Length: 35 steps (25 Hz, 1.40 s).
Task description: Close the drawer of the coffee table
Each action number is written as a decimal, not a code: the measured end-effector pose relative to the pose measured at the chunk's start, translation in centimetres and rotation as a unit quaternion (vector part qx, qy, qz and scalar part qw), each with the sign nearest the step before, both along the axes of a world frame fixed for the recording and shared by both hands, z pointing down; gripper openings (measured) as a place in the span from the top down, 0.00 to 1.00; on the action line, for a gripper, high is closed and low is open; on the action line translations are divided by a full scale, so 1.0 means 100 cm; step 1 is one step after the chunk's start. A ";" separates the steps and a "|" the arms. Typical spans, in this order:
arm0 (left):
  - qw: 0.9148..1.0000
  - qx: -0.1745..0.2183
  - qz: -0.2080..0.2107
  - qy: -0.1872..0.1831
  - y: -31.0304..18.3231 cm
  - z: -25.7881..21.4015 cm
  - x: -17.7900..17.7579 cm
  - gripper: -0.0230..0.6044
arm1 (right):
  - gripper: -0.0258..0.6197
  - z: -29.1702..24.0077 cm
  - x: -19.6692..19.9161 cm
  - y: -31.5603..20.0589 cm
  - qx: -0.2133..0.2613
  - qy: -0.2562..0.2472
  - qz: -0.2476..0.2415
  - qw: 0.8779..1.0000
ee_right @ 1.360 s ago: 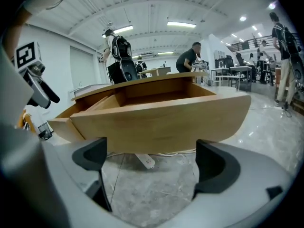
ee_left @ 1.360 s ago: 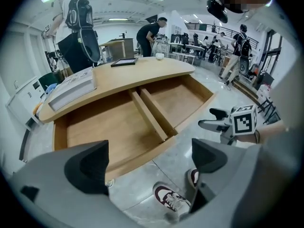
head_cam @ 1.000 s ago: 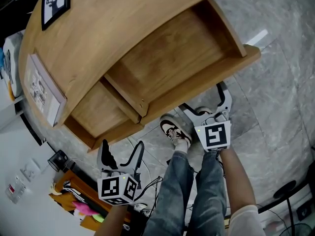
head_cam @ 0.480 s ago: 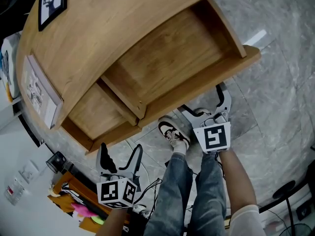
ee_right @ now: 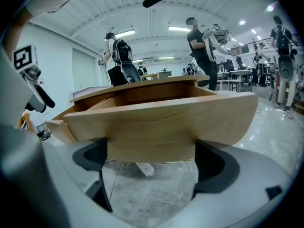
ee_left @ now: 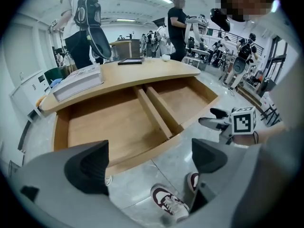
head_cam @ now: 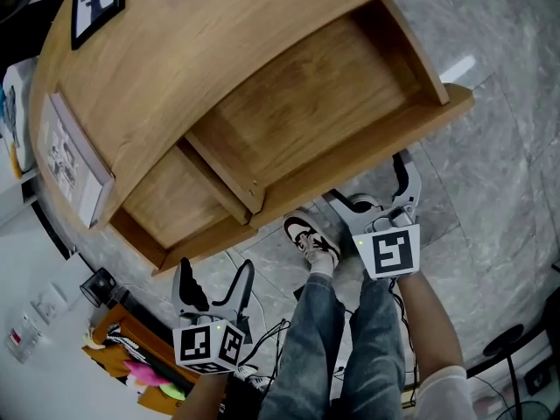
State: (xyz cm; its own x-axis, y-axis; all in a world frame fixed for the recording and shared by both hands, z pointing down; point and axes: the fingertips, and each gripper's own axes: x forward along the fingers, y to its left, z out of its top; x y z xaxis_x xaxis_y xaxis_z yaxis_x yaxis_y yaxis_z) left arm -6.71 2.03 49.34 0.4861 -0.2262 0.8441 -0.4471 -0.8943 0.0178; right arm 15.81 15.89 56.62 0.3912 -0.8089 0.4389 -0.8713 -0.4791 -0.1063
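Plainly, the drawer [head_cam: 297,116] stands wide open, jutting from under the curved wooden desk [head_cam: 201,51] over the grey stone floor [head_cam: 499,156]; a wooden divider [head_cam: 223,175] splits it into two compartments. The right tongs [head_cam: 372,186] sit low, just before the drawer's front panel [head_cam: 367,147], released, jaws wide apart; in the right gripper view the panel spans the gap above them, though whether they touch the wood is hard to tell. The left tongs [head_cam: 214,274] are released too, grasping nothing, near the drawer's left end but apart from it; a sneaker [head_cam: 308,234] stands on the floor between the two tools. On the desk lie a framed deer picture [head_cam: 96,3] and a thick book [ee_left: 78,82].
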 end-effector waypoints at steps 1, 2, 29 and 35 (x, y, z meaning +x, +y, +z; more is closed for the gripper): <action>1.000 0.000 -0.001 0.001 -0.001 0.000 -0.001 0.10 | 0.06 -0.002 0.000 0.000 0.003 -0.001 0.003 1.000; 1.000 -0.001 -0.002 0.001 -0.001 0.000 -0.001 0.10 | 0.06 -0.004 0.000 -0.001 0.006 -0.001 0.005 1.000; 0.999 -0.016 -0.042 0.017 -0.009 -0.004 -0.003 0.10 | 0.08 -0.035 0.011 -0.007 0.023 -0.006 0.037 0.999; 0.999 -0.018 -0.048 0.017 -0.014 -0.004 -0.003 0.10 | 0.08 -0.038 0.018 -0.016 0.023 -0.004 0.034 0.999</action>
State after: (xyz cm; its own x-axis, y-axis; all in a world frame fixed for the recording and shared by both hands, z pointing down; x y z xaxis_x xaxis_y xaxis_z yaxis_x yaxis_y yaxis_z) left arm -7.03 0.61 48.91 0.4915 -0.2436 0.8361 -0.5296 -0.8457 0.0650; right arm 17.61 14.26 52.81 0.4422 -0.8003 0.4049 -0.8361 -0.5312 -0.1368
